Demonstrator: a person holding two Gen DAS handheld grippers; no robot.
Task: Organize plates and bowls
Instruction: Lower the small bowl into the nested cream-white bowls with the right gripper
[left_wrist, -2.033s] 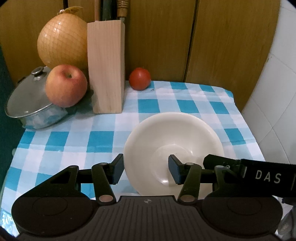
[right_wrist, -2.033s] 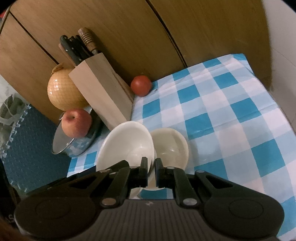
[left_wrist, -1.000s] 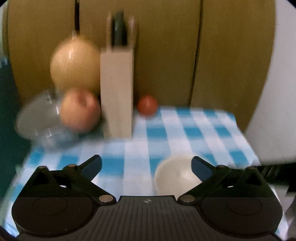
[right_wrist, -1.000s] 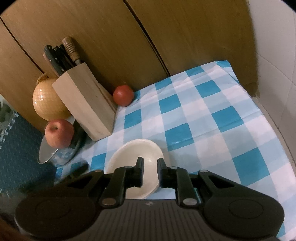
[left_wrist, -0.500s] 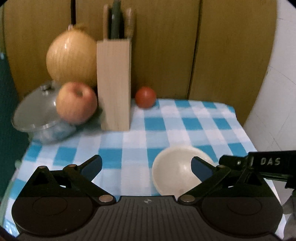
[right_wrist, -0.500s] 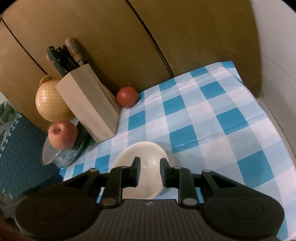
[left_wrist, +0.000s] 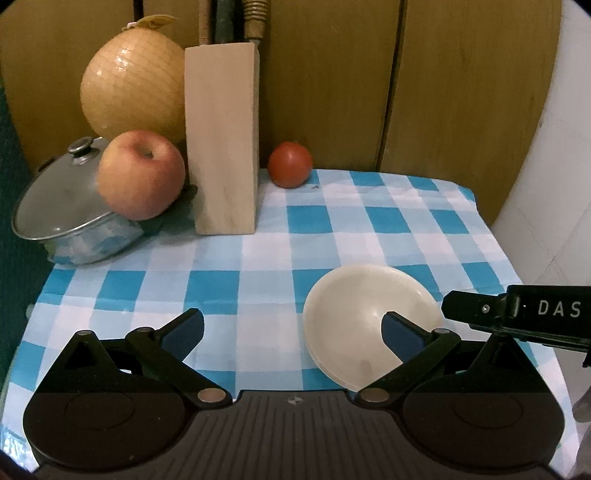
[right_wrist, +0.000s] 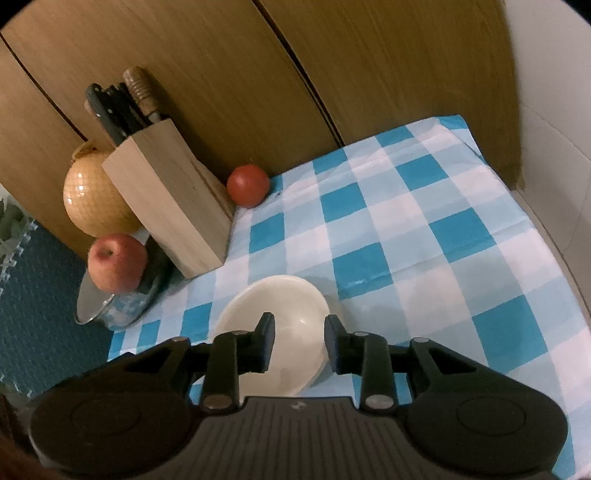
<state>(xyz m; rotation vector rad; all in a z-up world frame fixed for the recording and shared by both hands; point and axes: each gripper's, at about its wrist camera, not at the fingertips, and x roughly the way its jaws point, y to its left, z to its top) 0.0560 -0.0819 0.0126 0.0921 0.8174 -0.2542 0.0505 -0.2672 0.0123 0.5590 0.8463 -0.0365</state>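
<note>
Claws differ: left claw (left_wrist: 291, 328) spread wide, empty; right claw (right_wrist: 299, 341) opening, its pads clear of the cream round ceramic bowl (right_wrist: 275, 332) between them. Bowl sits near the blue-checked table's (right_wrist: 443, 236) front edge, open cloth beyond.

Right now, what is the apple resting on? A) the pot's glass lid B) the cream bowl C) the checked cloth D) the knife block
A: the apple sits on the tilted lid of the pot, left of the knife block, well away from the cream bowl.
</note>
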